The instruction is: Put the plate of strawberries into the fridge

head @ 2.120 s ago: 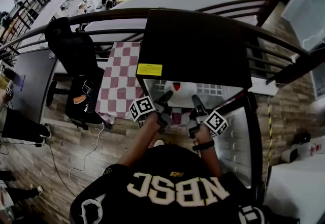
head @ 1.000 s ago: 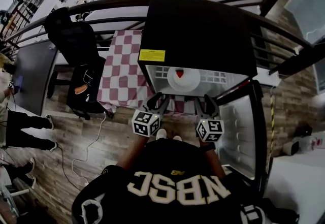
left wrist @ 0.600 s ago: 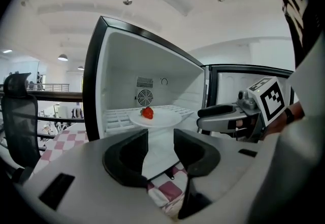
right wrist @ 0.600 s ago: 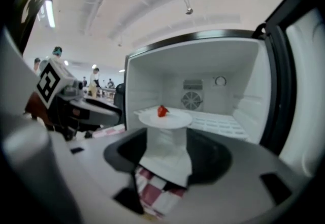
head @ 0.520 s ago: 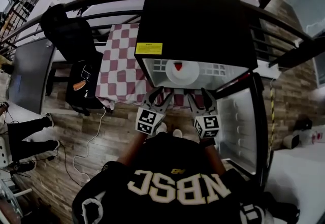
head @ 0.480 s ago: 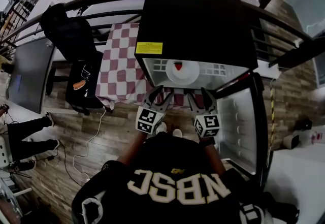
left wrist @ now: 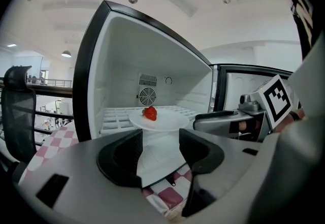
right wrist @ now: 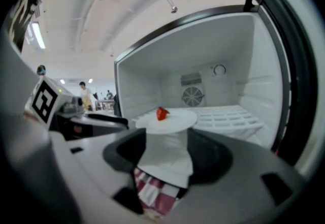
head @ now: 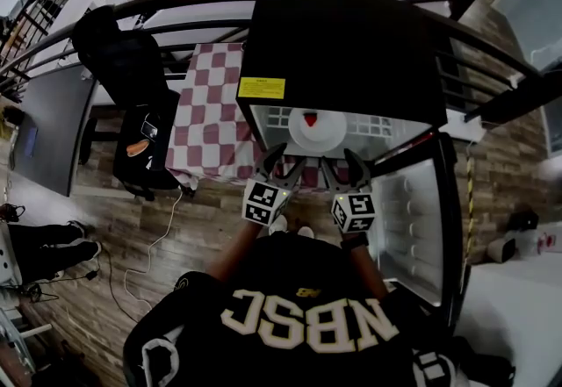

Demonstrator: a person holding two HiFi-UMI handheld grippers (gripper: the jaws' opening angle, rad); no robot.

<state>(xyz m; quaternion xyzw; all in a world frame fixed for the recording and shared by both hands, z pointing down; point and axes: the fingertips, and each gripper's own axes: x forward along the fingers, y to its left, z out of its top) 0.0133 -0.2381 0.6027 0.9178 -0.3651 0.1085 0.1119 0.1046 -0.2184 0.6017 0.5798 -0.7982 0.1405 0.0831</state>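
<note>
The left gripper hangs just outside the open fridge. Its jaws have just been opening and stand wide apart, empty. The plate with one strawberry rests at the shelf's front edge. The right gripper's jaws have likewise just opened, empty.

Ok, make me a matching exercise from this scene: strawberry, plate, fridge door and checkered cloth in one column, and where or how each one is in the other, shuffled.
Column one:
1. strawberry
2. plate
3. fridge door
4. checkered cloth

Column two:
A. swung wide open, at the right of the head view
B. spread out left of the fridge in the head view
C. sits on the plate
D. rests on the white shelf inside the fridge

Pairs: 1-C, 2-D, 3-A, 4-B
</note>
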